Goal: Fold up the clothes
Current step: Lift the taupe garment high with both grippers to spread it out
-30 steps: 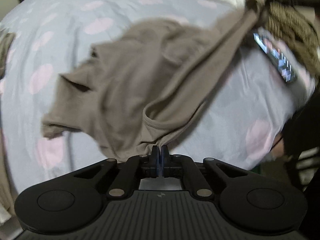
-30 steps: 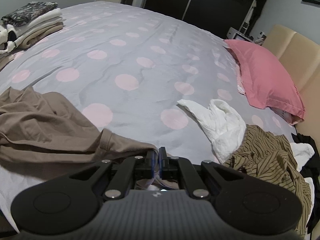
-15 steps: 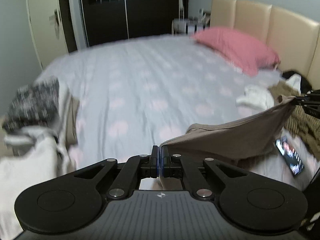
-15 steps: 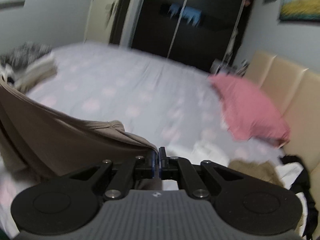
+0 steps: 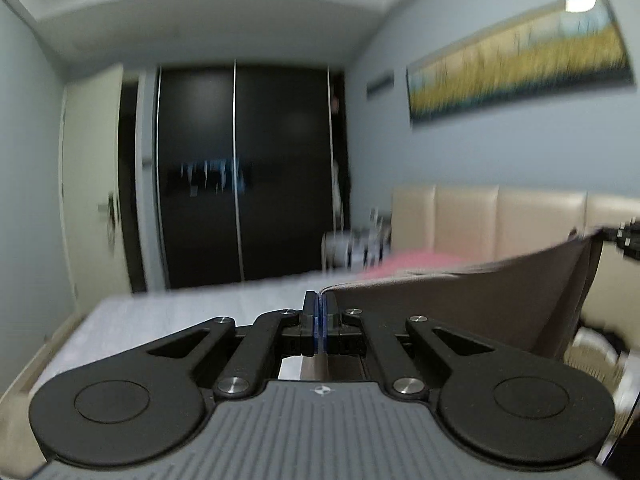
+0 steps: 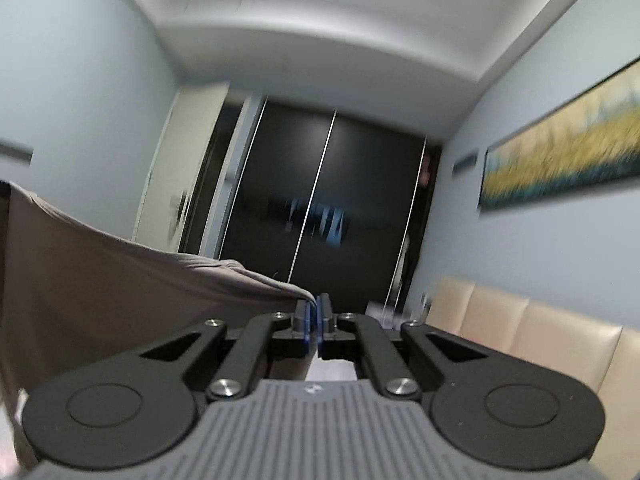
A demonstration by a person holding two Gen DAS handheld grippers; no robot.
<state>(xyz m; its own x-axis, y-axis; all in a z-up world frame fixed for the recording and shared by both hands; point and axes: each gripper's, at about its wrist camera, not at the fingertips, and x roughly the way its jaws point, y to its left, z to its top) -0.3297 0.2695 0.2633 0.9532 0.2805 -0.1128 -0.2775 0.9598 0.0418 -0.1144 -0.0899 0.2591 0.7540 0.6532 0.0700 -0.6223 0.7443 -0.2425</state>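
Fingers of the left gripper (image 5: 321,304) and right gripper (image 6: 313,307) are each clamped on an edge of the brown garment (image 5: 460,312). A second ago it lay on the bed (image 5: 180,320); now it hangs stretched between them above it, probably ready to be laid flat for folding.

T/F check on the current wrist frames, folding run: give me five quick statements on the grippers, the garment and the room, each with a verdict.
1. The left gripper is shut on the brown garment. True.
2. The right gripper hangs open and empty. False: it is shut on an edge of the same garment.
3. The garment spans between the two grippers. True: in the left wrist view it stretches across to the right gripper at the frame's edge.
4. The wardrobe doors are white. False: they are dark, almost black.
5. A yellow painting hangs above the beige headboard. True.
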